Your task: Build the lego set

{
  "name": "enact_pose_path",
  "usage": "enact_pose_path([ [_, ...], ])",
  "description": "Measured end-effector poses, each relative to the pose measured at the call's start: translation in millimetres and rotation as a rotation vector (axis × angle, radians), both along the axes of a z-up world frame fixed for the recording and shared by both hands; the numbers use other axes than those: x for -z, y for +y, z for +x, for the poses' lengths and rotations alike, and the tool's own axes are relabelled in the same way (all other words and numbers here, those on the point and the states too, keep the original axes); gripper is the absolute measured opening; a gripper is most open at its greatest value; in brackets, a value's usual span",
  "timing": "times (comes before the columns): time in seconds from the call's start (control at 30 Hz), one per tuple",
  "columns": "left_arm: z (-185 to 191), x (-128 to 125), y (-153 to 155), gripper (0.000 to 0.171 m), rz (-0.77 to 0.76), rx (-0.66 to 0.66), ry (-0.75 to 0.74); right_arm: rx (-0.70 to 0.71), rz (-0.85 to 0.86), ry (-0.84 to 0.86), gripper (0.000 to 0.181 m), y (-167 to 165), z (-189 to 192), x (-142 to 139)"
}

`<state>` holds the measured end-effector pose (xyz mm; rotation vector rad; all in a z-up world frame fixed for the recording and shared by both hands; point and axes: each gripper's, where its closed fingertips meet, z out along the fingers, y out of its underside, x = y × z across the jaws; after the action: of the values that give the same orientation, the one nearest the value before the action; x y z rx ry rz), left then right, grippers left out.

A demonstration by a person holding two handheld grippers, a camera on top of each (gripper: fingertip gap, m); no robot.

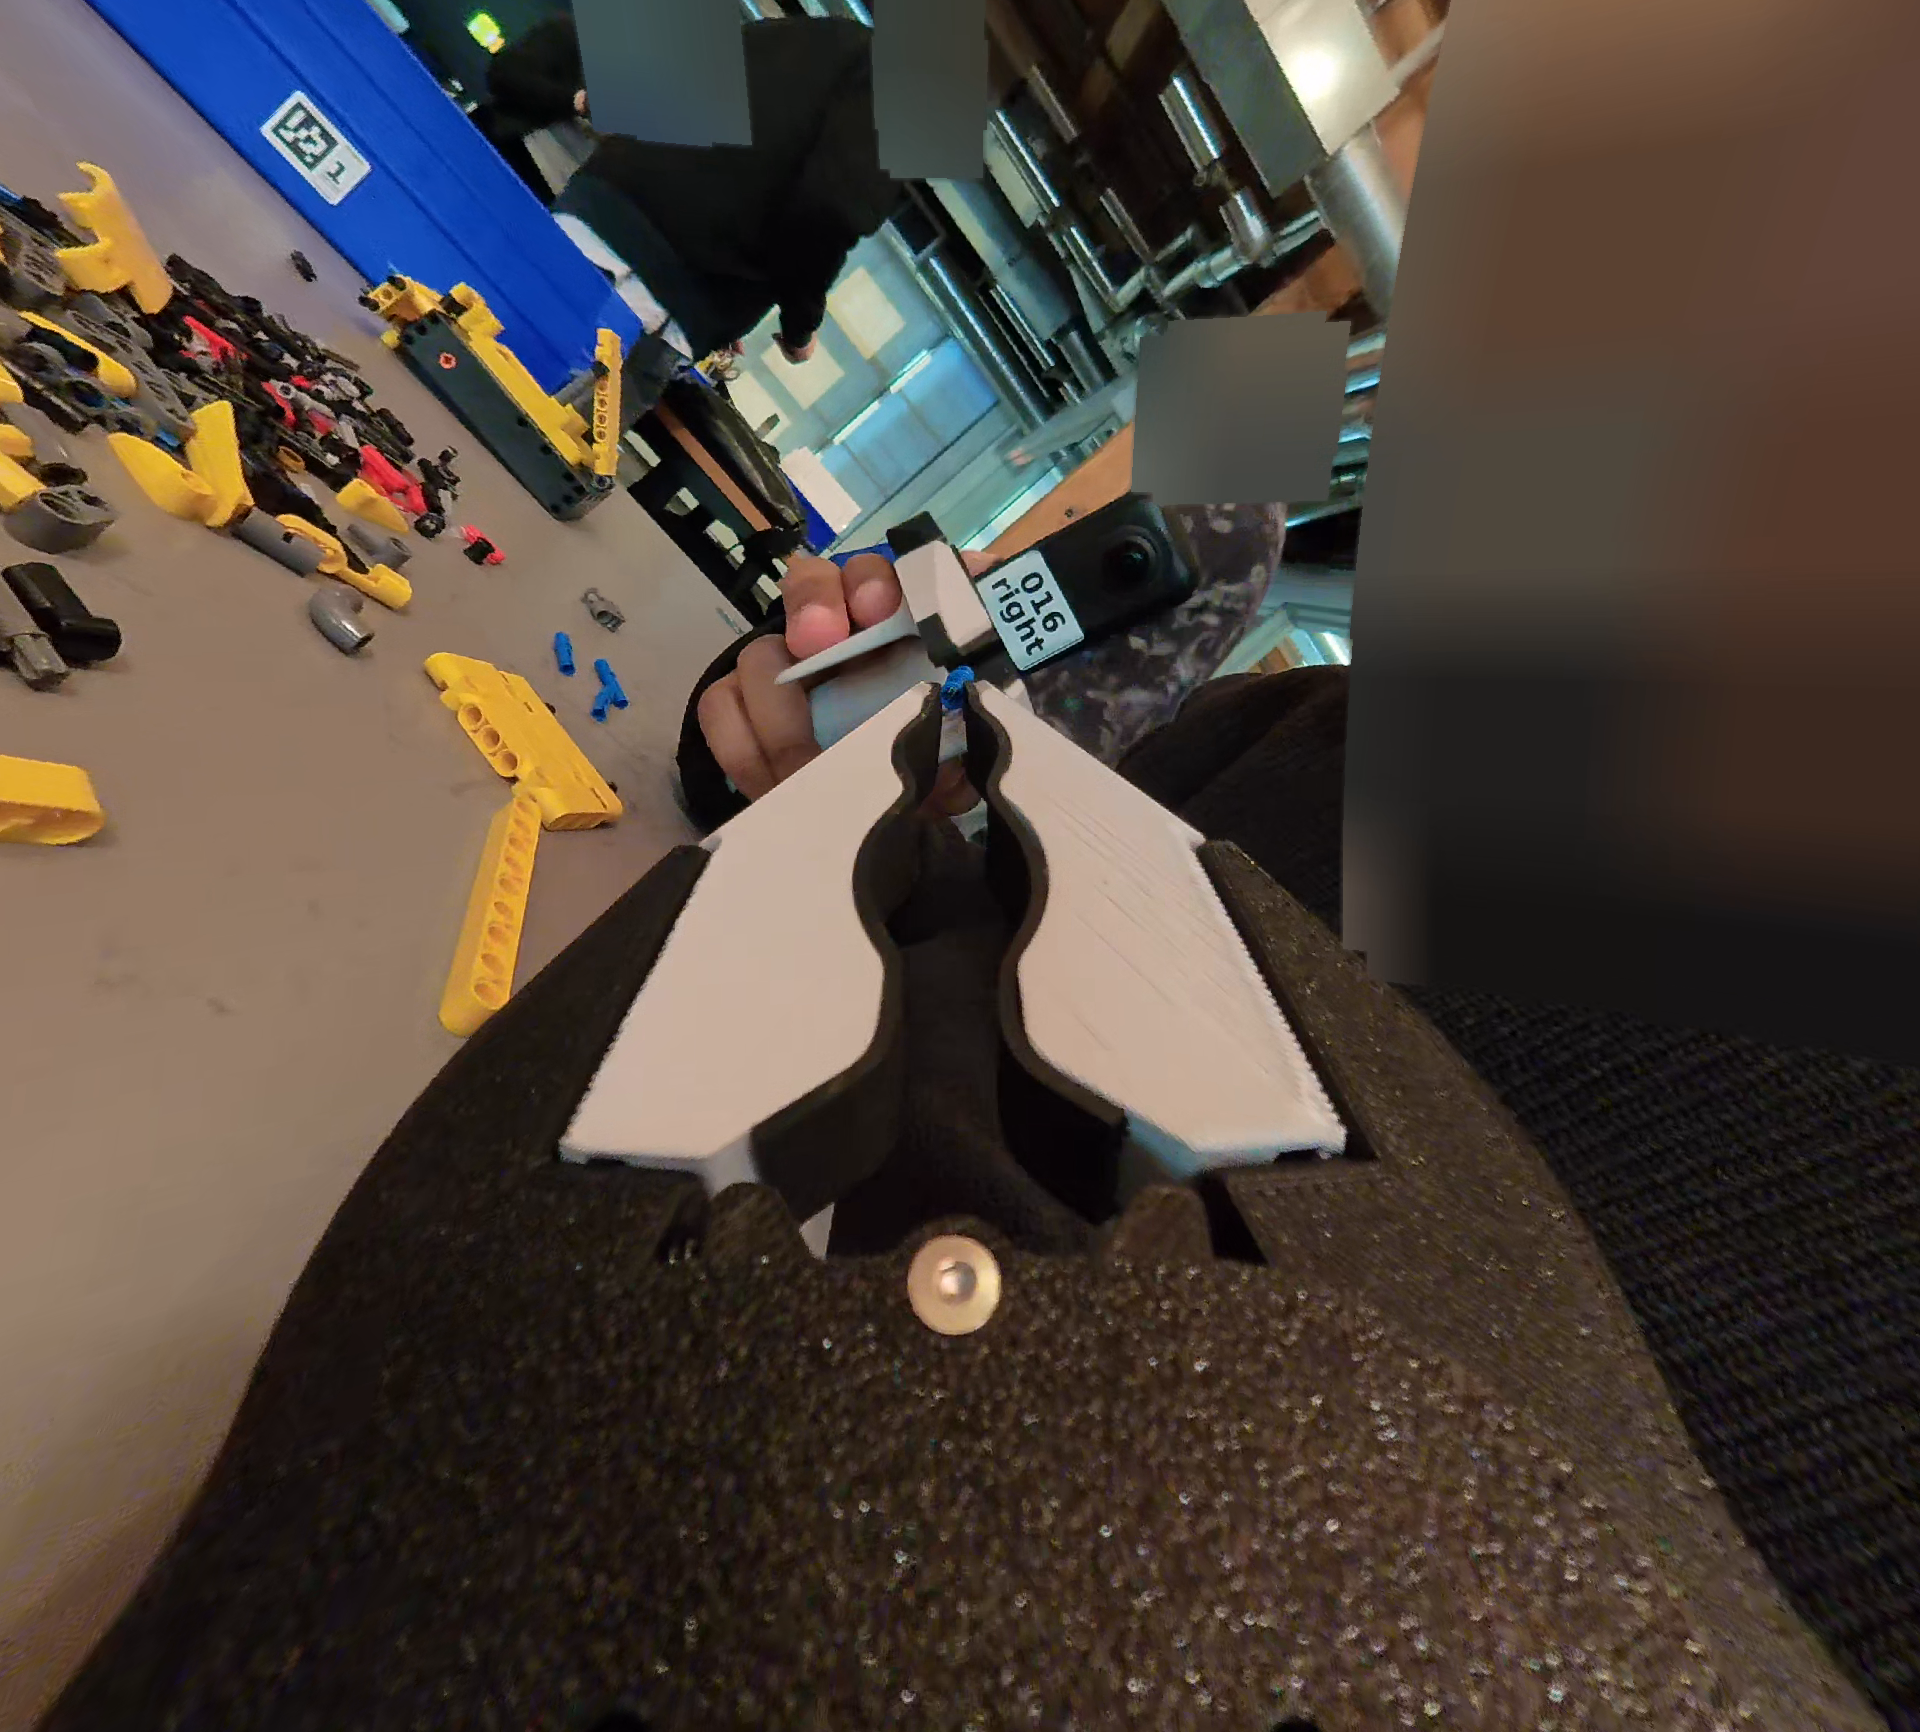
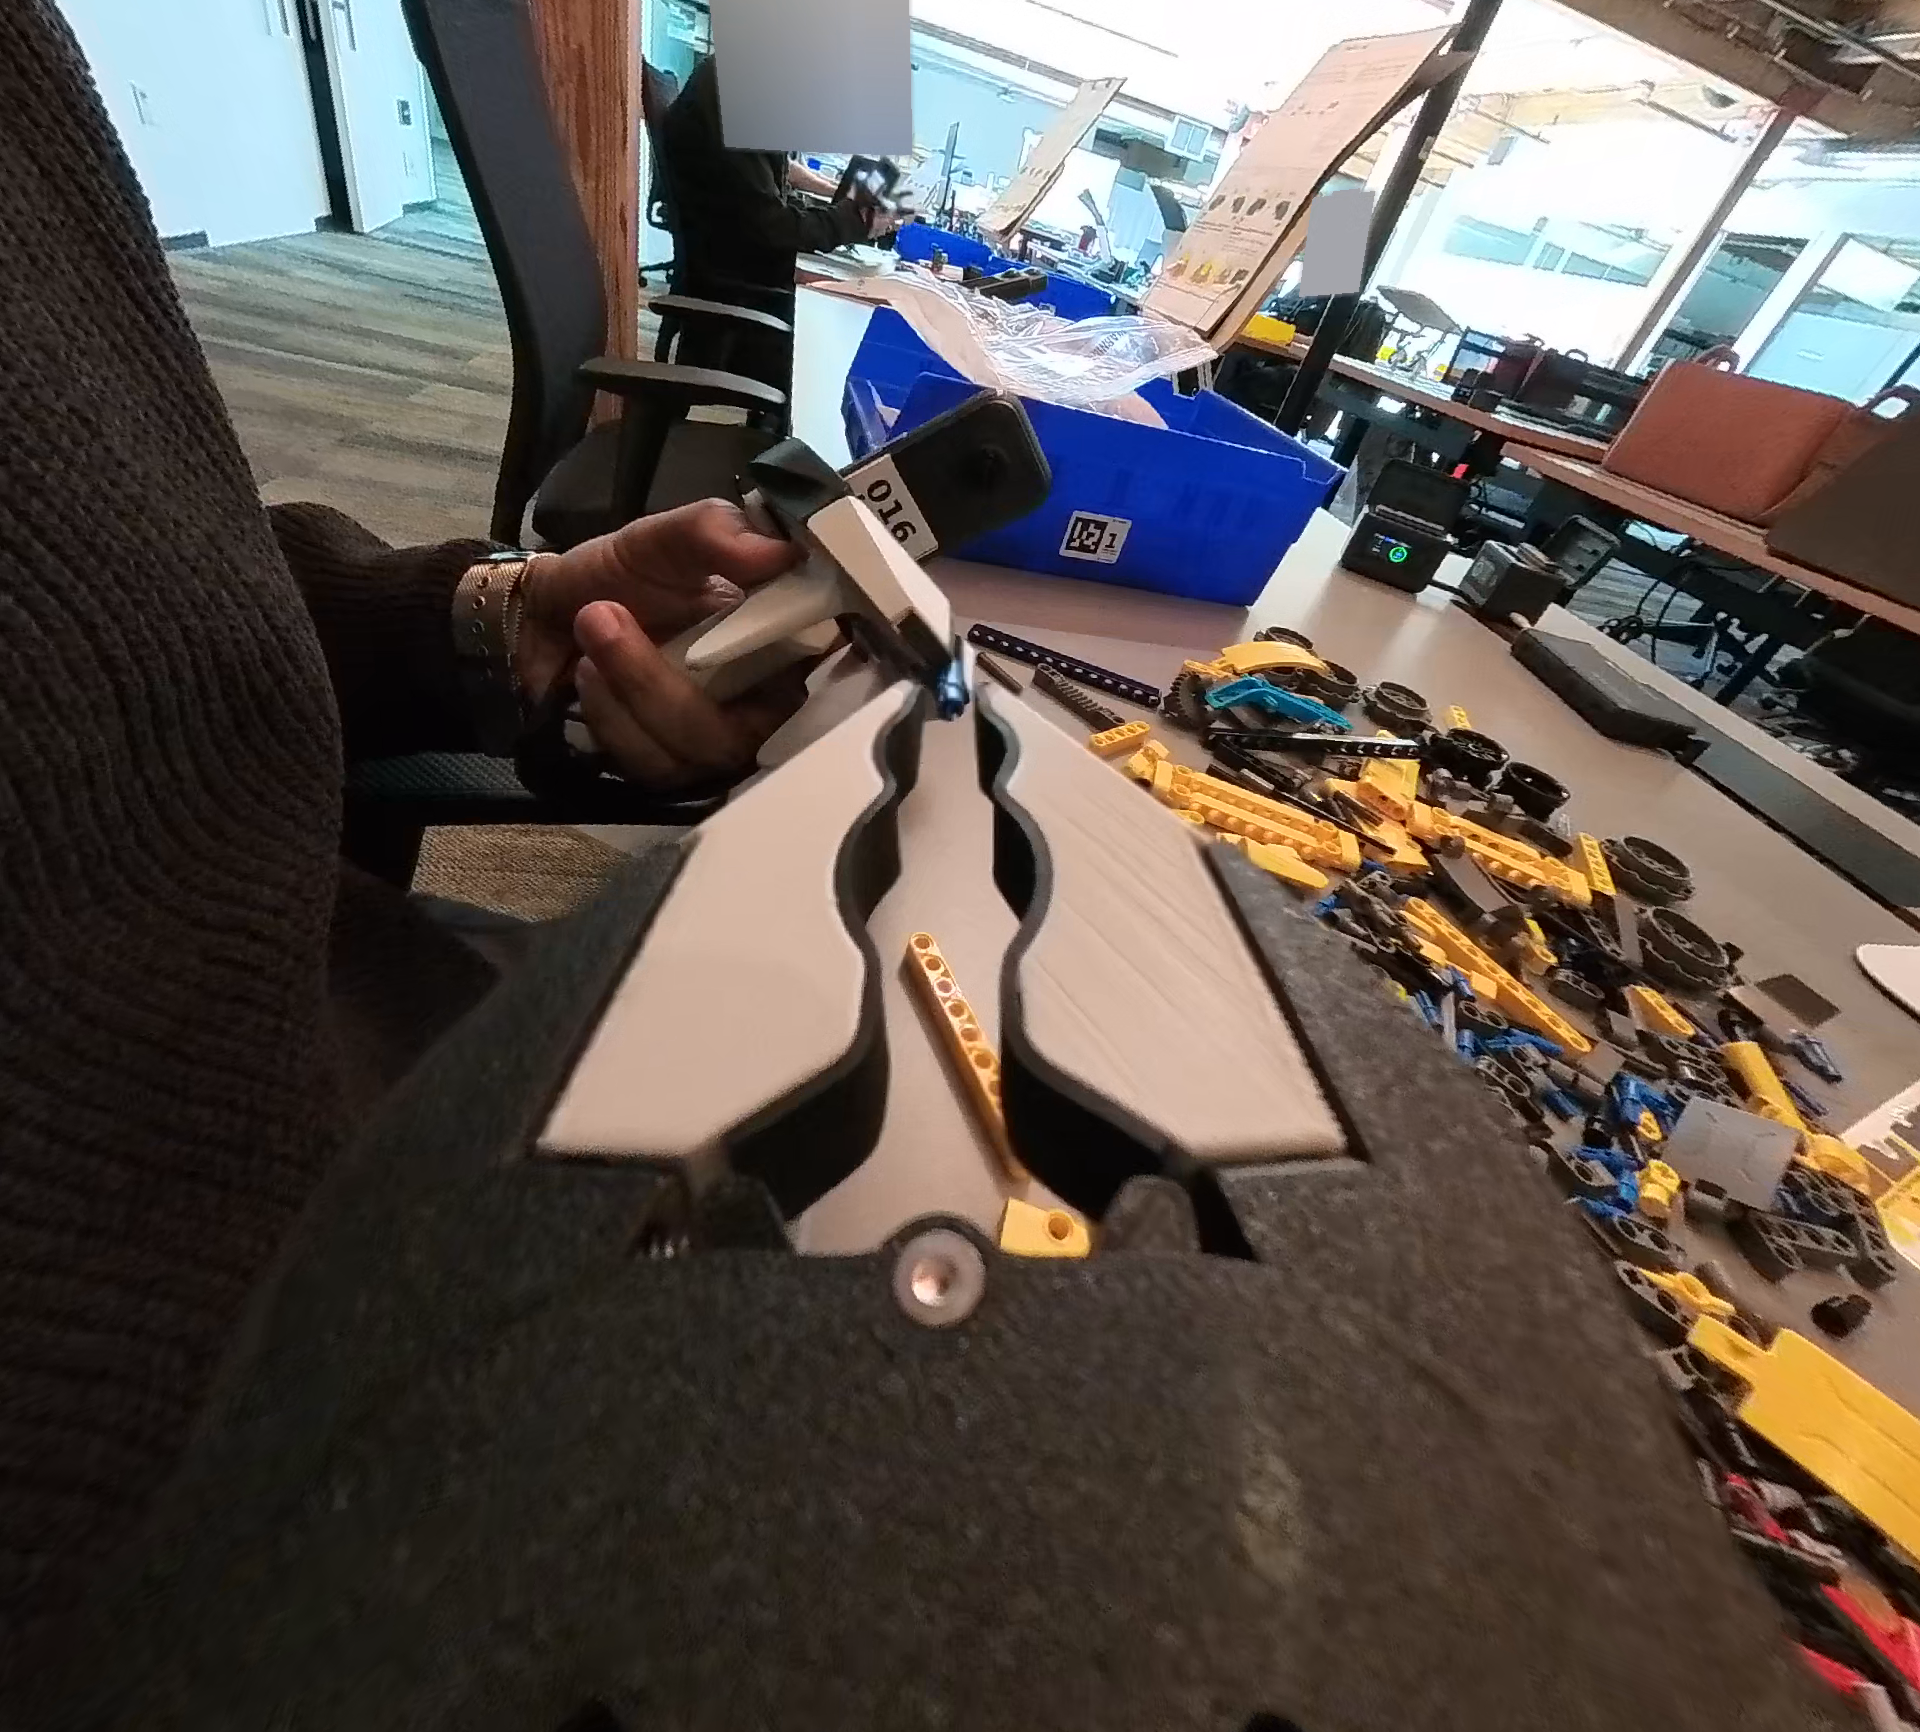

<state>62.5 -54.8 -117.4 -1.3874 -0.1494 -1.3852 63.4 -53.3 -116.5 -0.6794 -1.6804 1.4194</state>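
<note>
While both grippers are raised above the grey worktop (image 2: 1351,643), their tips meet at one small blue pin (image 1: 954,683). The blue bin (image 2: 1122,487) stands on the worktop well beyond the right gripper (image 2: 948,695), a clear plastic bag spilling from its top. To that gripper's right spreads a heap of yellow, black and blue building pieces (image 2: 1455,872); a long yellow beam (image 2: 956,1028) lies on the worktop below its jaws. The left gripper (image 1: 951,695) has its jaws nearly together, pinching the blue pin at the fingertips. The right gripper's jaws are likewise narrowed about the same pin, though firm contact cannot be told. Loose blue pins (image 1: 597,674) lie on the worktop to the left gripper's left.
</note>
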Motion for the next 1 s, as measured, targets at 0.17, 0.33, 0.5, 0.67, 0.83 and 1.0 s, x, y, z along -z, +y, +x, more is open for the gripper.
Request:
enact_pose_path([
  [0.17, 1.4, 0.5, -0.2, 0.004, -0.002, 0.006, 0.006, -0.005, 0.005, 0.006, 0.006, -1.0, 0.3, -0.5],
  [0.33, 2.8, -0.3, -1.3, 0.003, 0.001, 0.017, 0.006, -0.012, 0.014, 0.008, 0.006, -2.7, 0.9, -0.3],
  [0.5, -1.5, 7.1, 4.1, 0.015, -0.044, -0.054, 0.099, 0.0, -0.007, -0.016, 0.006, 2.0, 0.6, -2.6],
  [0.67, -18.5, 23.3, 9.5, 0.051, -0.129, -0.274, 0.43, 0.148, 0.032, -0.204, 0.006, 43.7, -8.7, 9.5],
  [0.83, -24.6, 60.7, 13.6, 0.05, -0.268, -0.404, 0.869, 0.201, 0.12, -0.504, 0.006, 65.6, -11.2, 40.8],
  [1.0, -16.0, 72.0, 13.5, 0.029, -0.276, -0.429, 1.04, 0.229, 0.154, -0.632, 0.006, 63.3, -18.3, 44.3],
])
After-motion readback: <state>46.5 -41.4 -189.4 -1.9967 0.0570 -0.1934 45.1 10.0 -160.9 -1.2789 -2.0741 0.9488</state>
